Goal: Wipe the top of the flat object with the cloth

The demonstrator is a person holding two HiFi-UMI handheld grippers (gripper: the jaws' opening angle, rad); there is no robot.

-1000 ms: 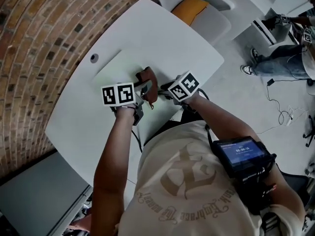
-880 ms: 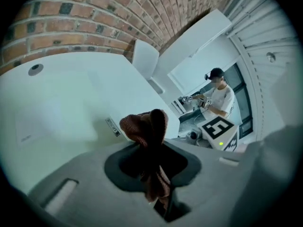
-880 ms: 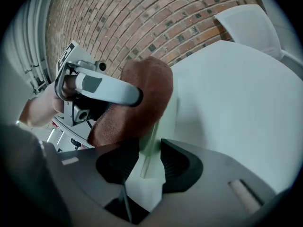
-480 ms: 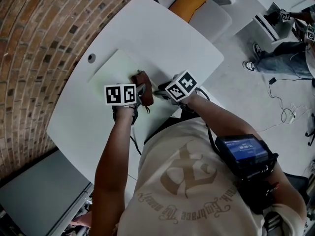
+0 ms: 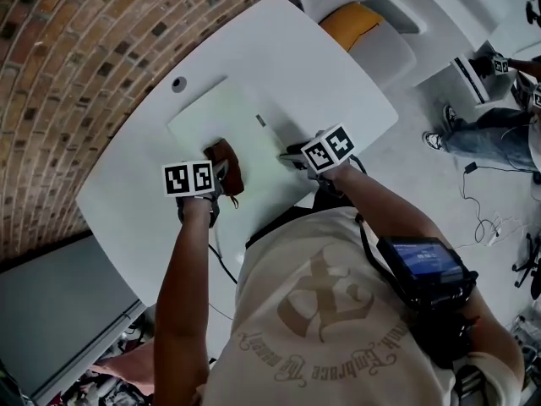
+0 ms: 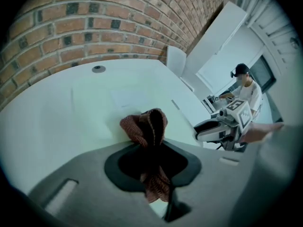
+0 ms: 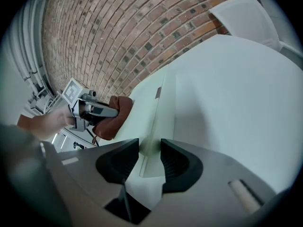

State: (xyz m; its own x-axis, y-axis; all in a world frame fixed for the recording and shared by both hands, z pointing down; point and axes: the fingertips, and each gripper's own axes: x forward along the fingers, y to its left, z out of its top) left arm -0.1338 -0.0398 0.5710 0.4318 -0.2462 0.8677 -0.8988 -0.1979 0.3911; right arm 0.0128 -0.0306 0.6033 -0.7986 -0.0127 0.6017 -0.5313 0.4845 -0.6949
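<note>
A pale green flat board (image 5: pixel 221 115) lies on the white table (image 5: pixel 127 201). My left gripper (image 5: pixel 216 174) is shut on a bunched reddish-brown cloth (image 5: pixel 226 162), which rests on the board's near left part. In the left gripper view the cloth (image 6: pixel 149 126) sticks out past the jaws of the left gripper (image 6: pixel 152 148) onto the board (image 6: pixel 94 109). My right gripper (image 5: pixel 286 155) stands at the board's near right corner. In the right gripper view its jaws sit close on either side of the board's edge (image 7: pixel 152 122), the right gripper (image 7: pixel 149 155) shut on it. The left gripper (image 7: pixel 102 111) and cloth (image 7: pixel 113 119) show there too.
A round grey grommet (image 5: pixel 178 84) sits in the table beyond the board. A brick wall (image 5: pixel 76 49) curves behind the table. A white chair with a yellow cushion (image 5: pixel 359 21) stands at the far side, and another person (image 5: pixel 490 129) is at the right. A grey cabinet (image 5: pixel 59 311) is lower left.
My left gripper has slid the cloth leftward across the board, away from the right gripper. The right gripper has stayed at the board's corner.
</note>
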